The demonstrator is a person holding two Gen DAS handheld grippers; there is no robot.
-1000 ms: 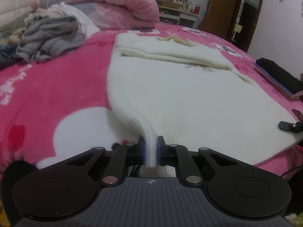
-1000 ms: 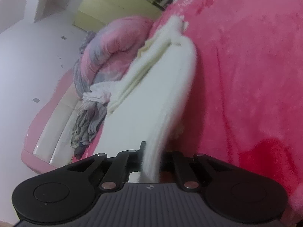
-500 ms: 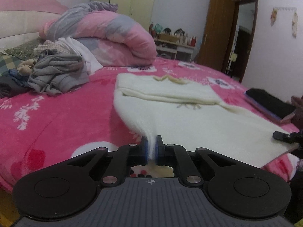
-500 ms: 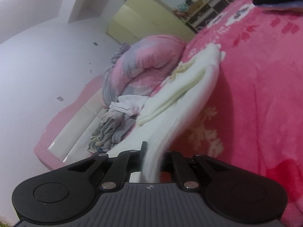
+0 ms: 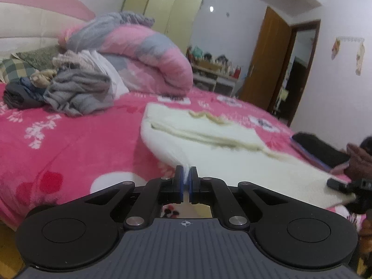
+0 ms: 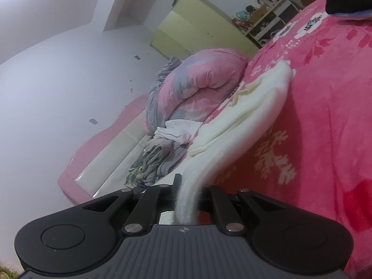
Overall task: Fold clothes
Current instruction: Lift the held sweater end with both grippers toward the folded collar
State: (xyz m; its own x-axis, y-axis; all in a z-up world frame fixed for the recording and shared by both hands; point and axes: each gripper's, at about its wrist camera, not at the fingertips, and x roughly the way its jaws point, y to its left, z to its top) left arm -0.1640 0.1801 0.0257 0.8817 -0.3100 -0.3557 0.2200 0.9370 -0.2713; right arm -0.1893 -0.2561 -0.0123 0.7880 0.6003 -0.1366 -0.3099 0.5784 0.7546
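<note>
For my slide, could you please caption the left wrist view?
Left claw pinching the hem of a cream sweater lifted off the pink bed.

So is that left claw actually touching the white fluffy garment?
Touching. The left wrist view shows the left gripper pinching the white garment's edge between its blue pads.

Left gripper [image 5: 186,174] is pinching the cream sweater's [image 5: 244,162] hem, its jaws just closing tighter, lifting it off the pink bed [image 5: 76,144]; right gripper [image 5: 341,184] is holding the far corner.
</note>
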